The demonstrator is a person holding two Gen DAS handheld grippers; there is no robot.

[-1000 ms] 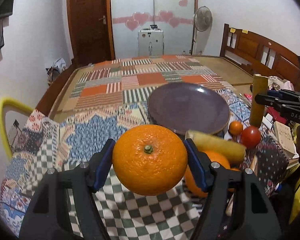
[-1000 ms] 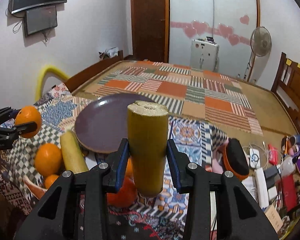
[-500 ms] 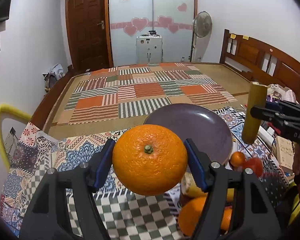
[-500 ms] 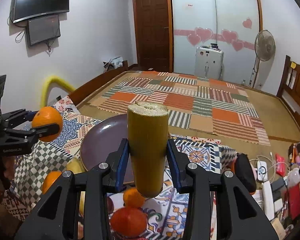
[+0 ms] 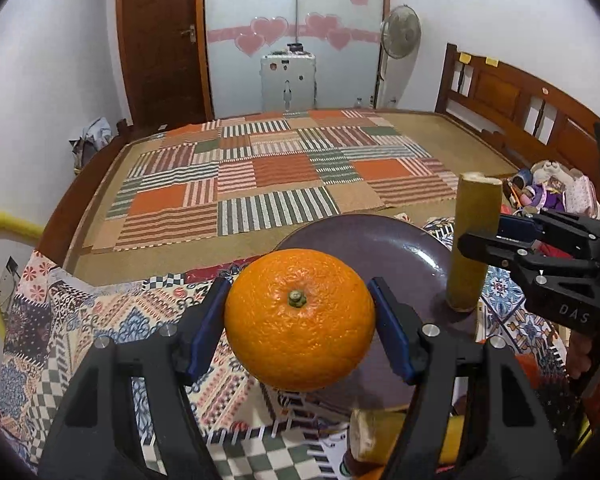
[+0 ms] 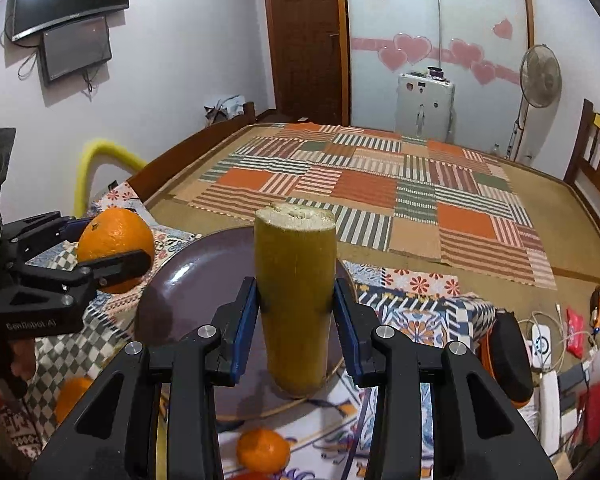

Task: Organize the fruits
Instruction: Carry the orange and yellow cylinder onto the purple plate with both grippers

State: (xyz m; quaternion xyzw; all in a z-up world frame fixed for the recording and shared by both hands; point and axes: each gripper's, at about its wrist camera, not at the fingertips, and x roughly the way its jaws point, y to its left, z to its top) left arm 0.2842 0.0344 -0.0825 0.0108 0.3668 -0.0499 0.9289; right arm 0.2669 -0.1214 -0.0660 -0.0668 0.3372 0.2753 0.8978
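Note:
My left gripper (image 5: 300,312) is shut on a large orange (image 5: 300,344), holding it above the near left edge of a dark purple plate (image 5: 400,248). My right gripper (image 6: 296,308) is shut on an upright yellow-green cut stalk piece (image 6: 296,272). Its lower end hangs over the plate (image 6: 180,284) near the right rim; contact is unclear. In the left wrist view the stalk (image 5: 474,240) and right gripper (image 5: 484,242) are at the right. The right wrist view has the orange (image 6: 112,236) and left gripper (image 6: 100,242) at the left.
Loose fruit lies on the patterned cloth near me: a small orange (image 6: 263,450), another orange (image 6: 70,398) and a second stalk piece (image 5: 380,436). Clutter and cables (image 6: 552,344) crowd the right side. A wide striped mat (image 5: 268,184) stretches beyond the plate.
Both grippers have moved forward with their loads, from beside the fruit pile to over the plate. The loose fruits have slid toward the bottom of both views.

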